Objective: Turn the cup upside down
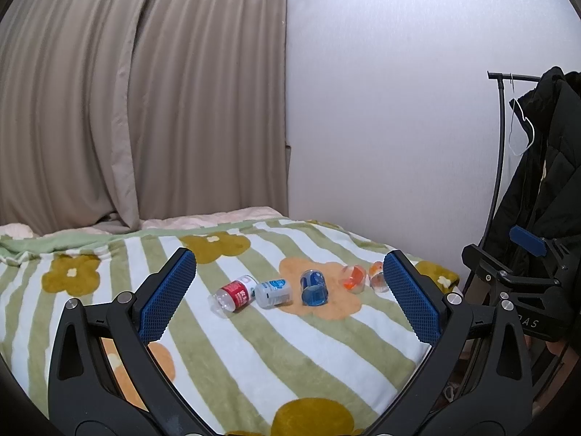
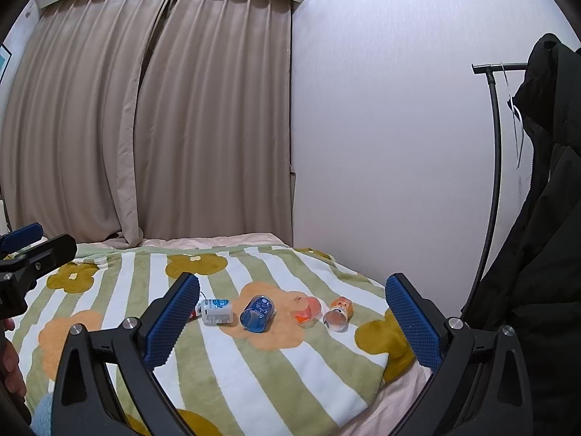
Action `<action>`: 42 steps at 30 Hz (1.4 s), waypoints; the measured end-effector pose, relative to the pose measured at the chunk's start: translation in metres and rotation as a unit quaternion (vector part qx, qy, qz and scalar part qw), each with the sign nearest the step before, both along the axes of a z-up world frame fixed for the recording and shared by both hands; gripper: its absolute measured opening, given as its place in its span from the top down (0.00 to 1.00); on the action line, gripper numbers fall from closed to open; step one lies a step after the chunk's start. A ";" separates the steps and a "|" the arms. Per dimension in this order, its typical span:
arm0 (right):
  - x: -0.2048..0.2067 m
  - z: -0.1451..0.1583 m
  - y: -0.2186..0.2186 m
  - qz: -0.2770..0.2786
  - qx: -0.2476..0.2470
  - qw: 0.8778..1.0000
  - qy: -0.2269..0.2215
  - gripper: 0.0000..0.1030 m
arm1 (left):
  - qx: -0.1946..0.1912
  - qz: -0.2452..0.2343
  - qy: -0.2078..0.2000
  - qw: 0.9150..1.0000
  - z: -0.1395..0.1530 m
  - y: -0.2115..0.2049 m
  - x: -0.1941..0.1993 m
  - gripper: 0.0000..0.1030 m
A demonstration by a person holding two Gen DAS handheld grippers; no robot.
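Observation:
Several small plastic cups lie on their sides in a row on the striped flower blanket (image 1: pixel 254 356): a red-labelled one (image 1: pixel 234 295), a white one (image 1: pixel 273 292), a blue one (image 1: pixel 314 287), a clear orange one (image 1: pixel 353 278) and an orange-and-white one (image 1: pixel 377 279), partly behind my finger. My left gripper (image 1: pixel 289 259) hovers open, short of the row and empty. My right gripper (image 2: pixel 292 281) is open too, above the blanket (image 2: pixel 254 374) with nothing in it. From there the white cup (image 2: pixel 217 311), blue cup (image 2: pixel 257 313), orange cup (image 2: pixel 308 310) and orange-and-white cup (image 2: pixel 338 314) show between its fingers.
Beige curtains (image 1: pixel 145 109) hang behind the bed and a white wall (image 1: pixel 381 127) runs along its far right. A black coat (image 2: pixel 537 254) hangs on a clothes rack (image 2: pixel 495 163) at the right. The bed's edge drops off at the front right. A hand (image 2: pixel 11 363) shows at the left edge.

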State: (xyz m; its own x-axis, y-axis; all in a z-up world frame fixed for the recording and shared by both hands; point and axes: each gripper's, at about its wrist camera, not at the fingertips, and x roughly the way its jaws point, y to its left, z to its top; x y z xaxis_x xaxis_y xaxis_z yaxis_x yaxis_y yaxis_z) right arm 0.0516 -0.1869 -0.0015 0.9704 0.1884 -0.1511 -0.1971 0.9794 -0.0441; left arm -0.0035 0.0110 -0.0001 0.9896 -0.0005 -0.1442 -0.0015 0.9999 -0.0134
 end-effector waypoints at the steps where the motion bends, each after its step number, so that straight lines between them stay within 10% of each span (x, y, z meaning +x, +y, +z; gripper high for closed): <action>1: 0.001 0.000 0.001 0.000 0.000 1.000 0.002 0.01 | 0.000 0.000 0.001 1.000 0.000 0.000 0.001 0.00; 14: 0.055 -0.015 0.017 0.047 0.001 0.997 0.064 0.01 | 0.069 -0.027 0.094 0.993 -0.006 0.041 0.089 0.00; 33: 0.193 -0.127 0.085 0.128 -0.021 0.973 0.192 0.01 | 0.132 -0.114 0.357 0.918 -0.163 0.128 0.368 0.04; 42: 0.221 -0.164 0.103 0.141 -0.024 0.966 0.216 0.01 | 0.146 -0.139 0.412 0.889 -0.218 0.132 0.410 0.34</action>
State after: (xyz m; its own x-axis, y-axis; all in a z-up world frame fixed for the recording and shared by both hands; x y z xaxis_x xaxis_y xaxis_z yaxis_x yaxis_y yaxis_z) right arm 0.2727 -0.0841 -0.1654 0.7254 0.4193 -0.5458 -0.4660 0.8828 0.0589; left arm 0.4068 0.1429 -0.2181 0.5165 -0.0715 -0.8533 0.3563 0.9241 0.1383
